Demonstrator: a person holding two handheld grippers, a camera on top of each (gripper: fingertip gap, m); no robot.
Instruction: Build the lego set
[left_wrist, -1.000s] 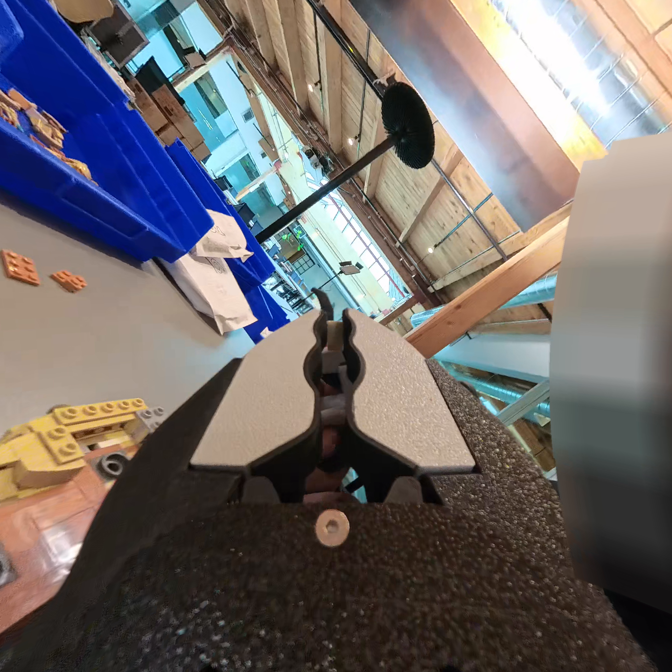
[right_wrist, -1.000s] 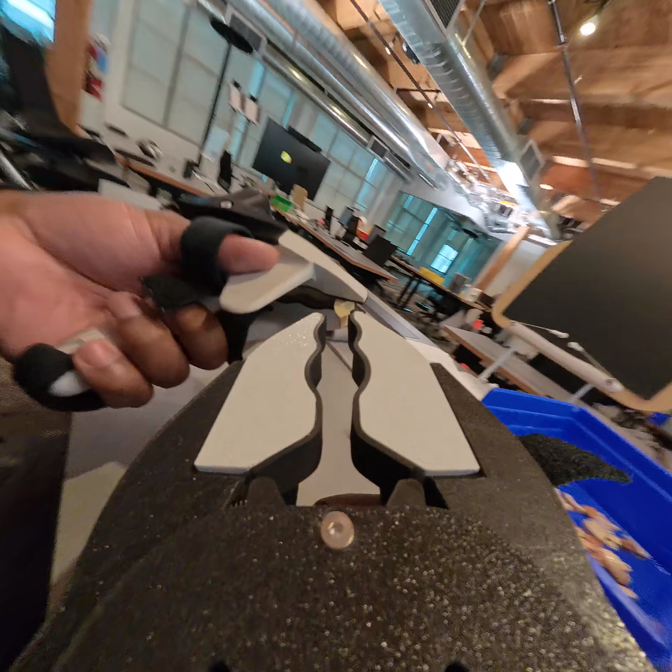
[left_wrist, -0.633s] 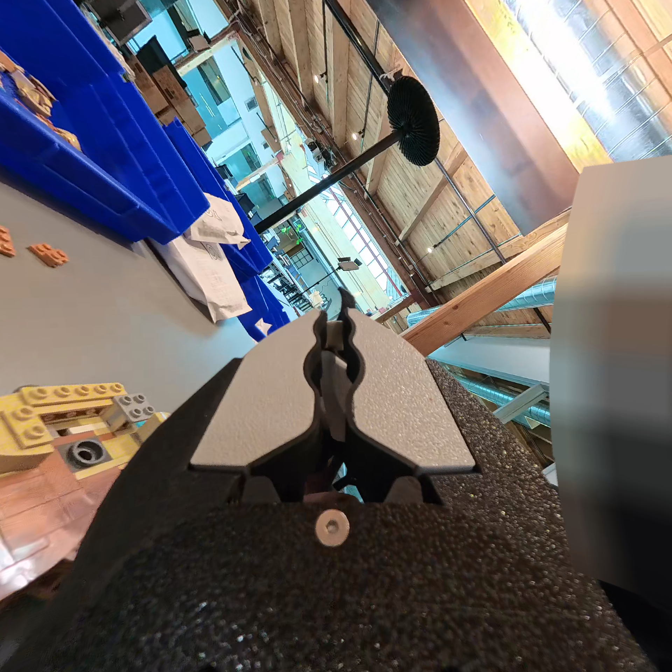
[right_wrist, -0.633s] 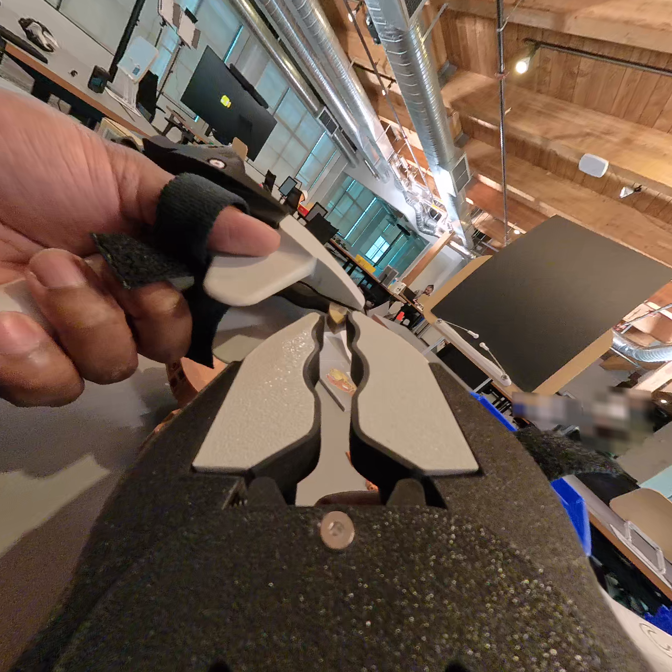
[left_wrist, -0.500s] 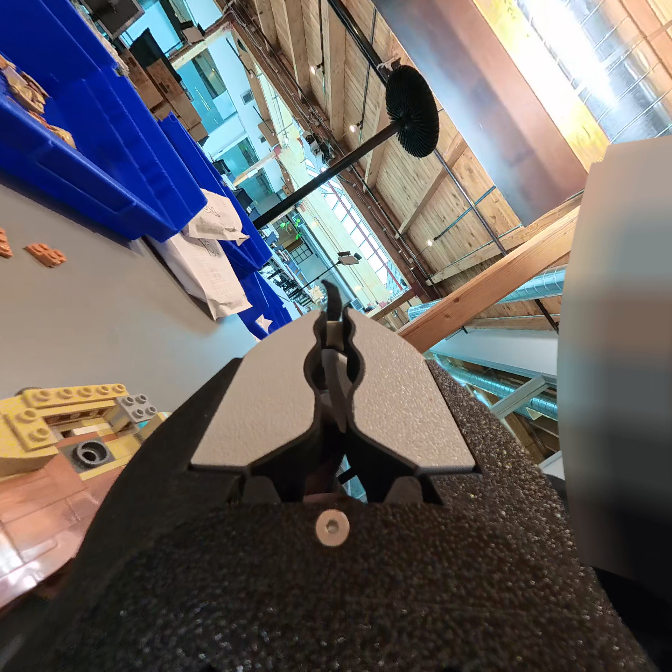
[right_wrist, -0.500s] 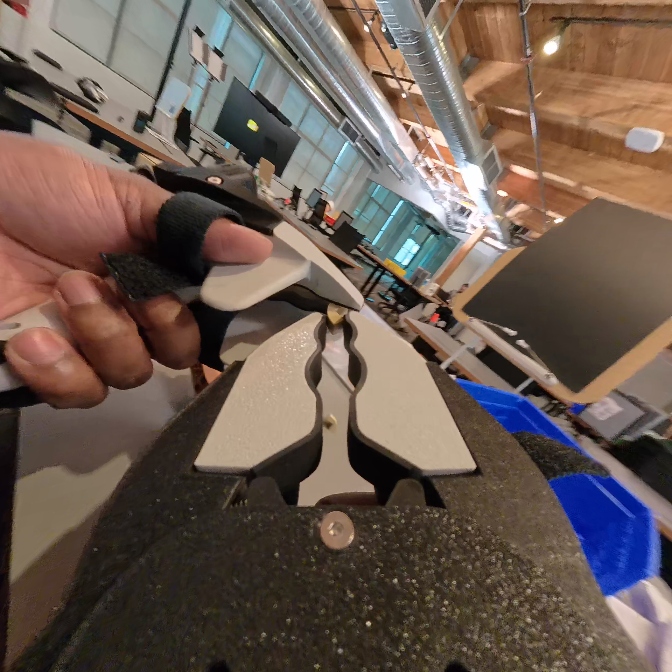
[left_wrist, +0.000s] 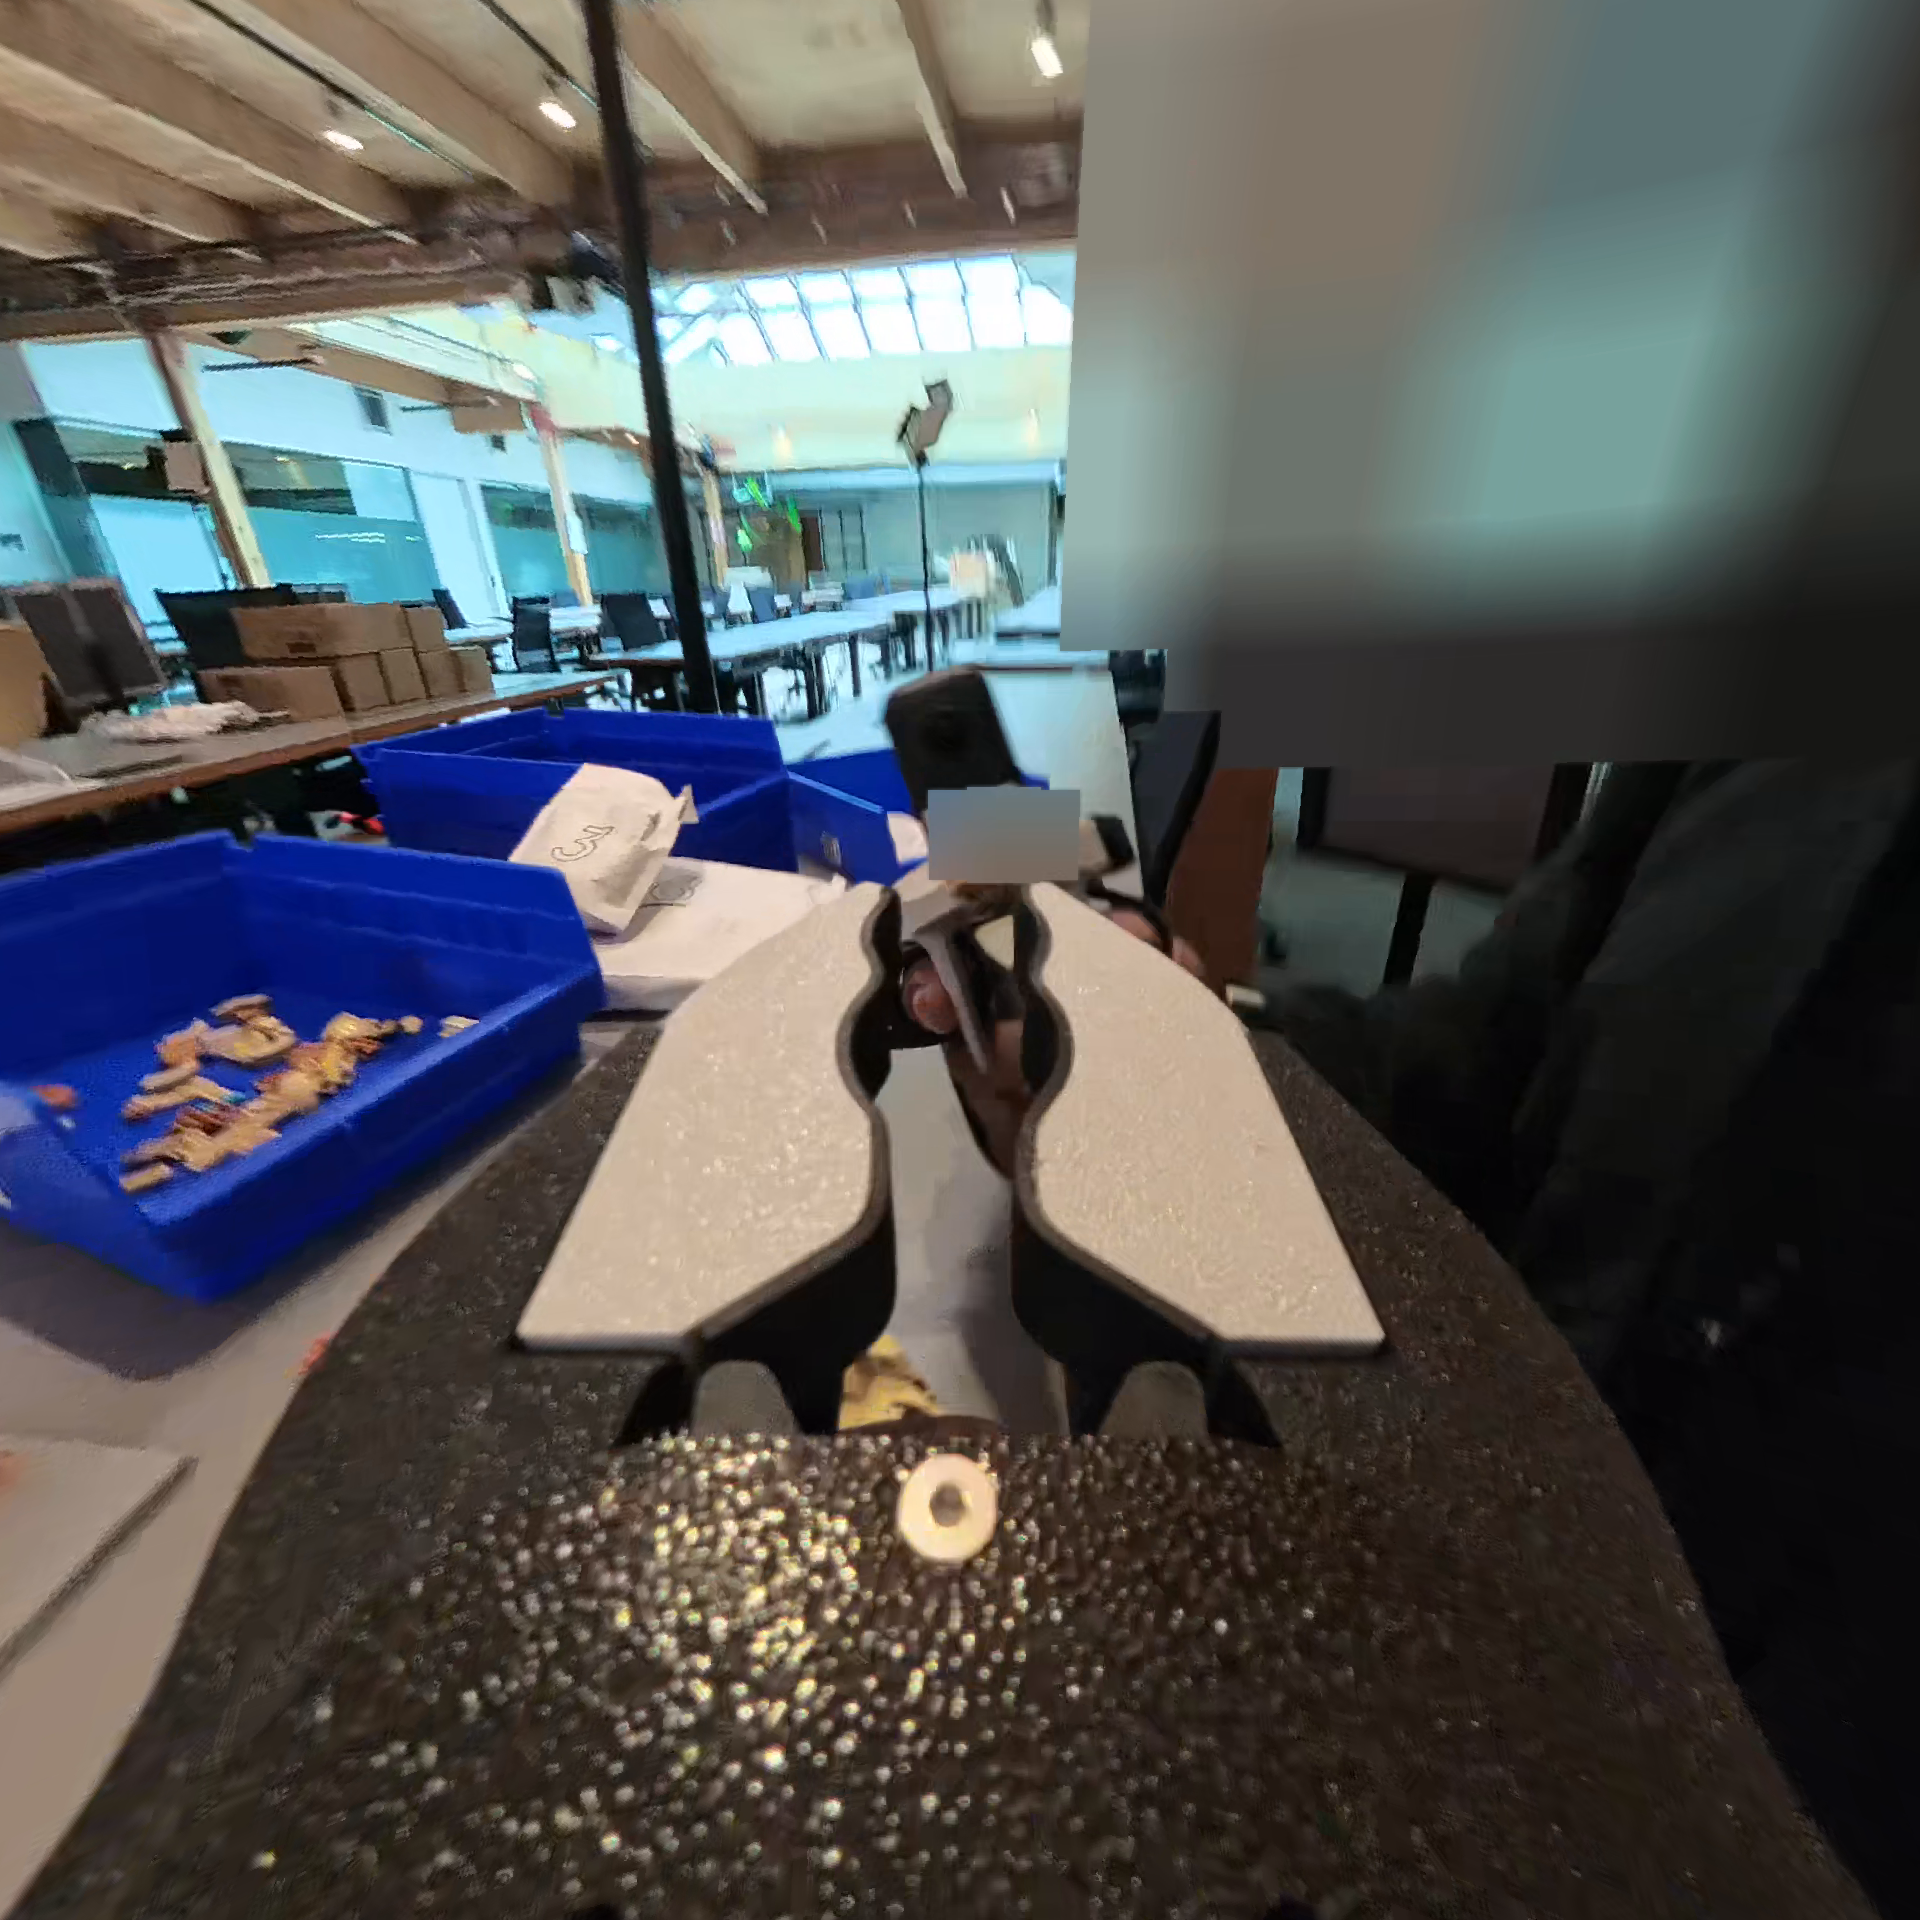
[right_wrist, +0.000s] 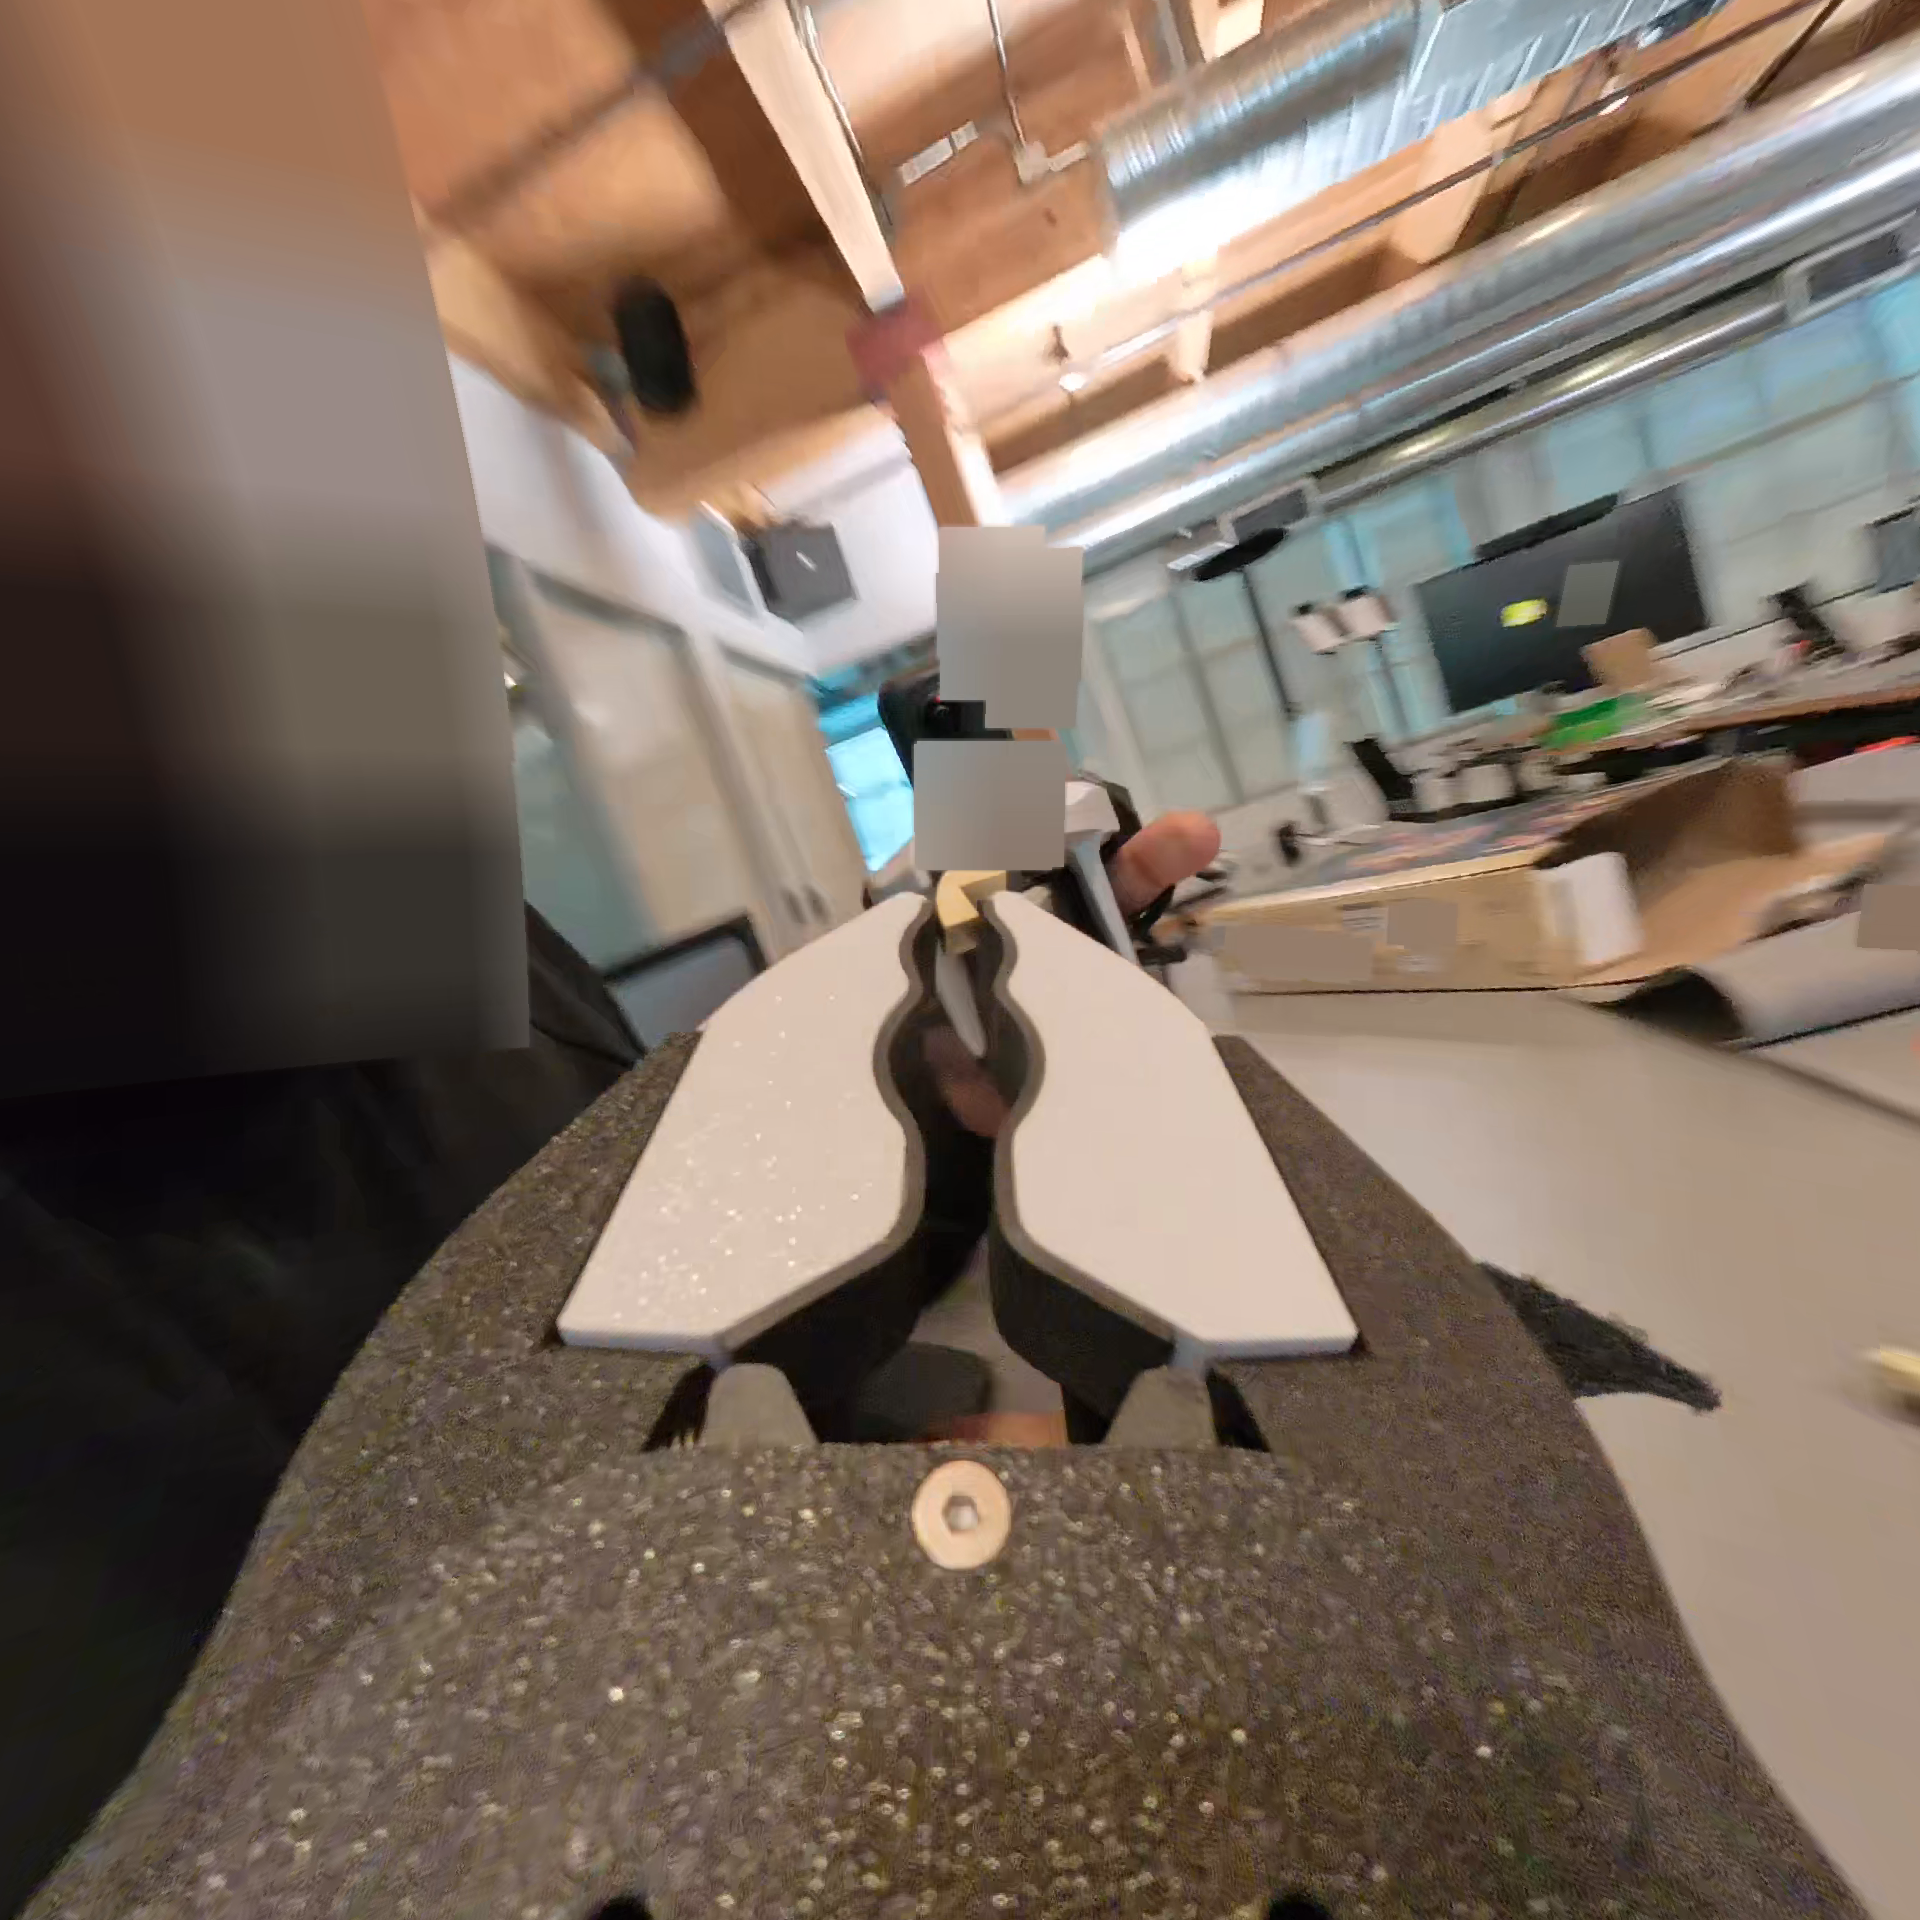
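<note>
Count: two grippers, one tan lego piece, three blue bins, one heap of loose pieces, one white paper bag. The right gripper (right_wrist: 958, 914) has its fingers drawn almost together, and the tan lego piece (right_wrist: 964, 902) is pinched at the very tips, its upper part standing proud of them. The left gripper (left_wrist: 954, 909) has its fingers apart by a moderate gap and nothing is seated against either pad. The two grippers face each other tip to tip, so the tan lego piece lies just beyond the left fingertips, partly under a mosaic patch. A thumb (right_wrist: 1158, 862) shows beside the far gripper in the right wrist view. The nearest blue bin (left_wrist: 312, 862) holds the loose pieces (left_wrist: 229, 1081), brown and tan. The second bin (left_wrist: 582, 748) and third bin (left_wrist: 842, 810) stand behind it, with the paper bag (left_wrist: 608, 836) leaning on the second. A yellow build (left_wrist: 883, 1387) shows as a sliver below the left finger bases. Compared with 0.5 s ago, the left fingers stand wider, the right fingers stand closer, and the left wrist view is level with the grey table (right_wrist: 1507, 1195) rather than tilted toward the ceiling.
</note>
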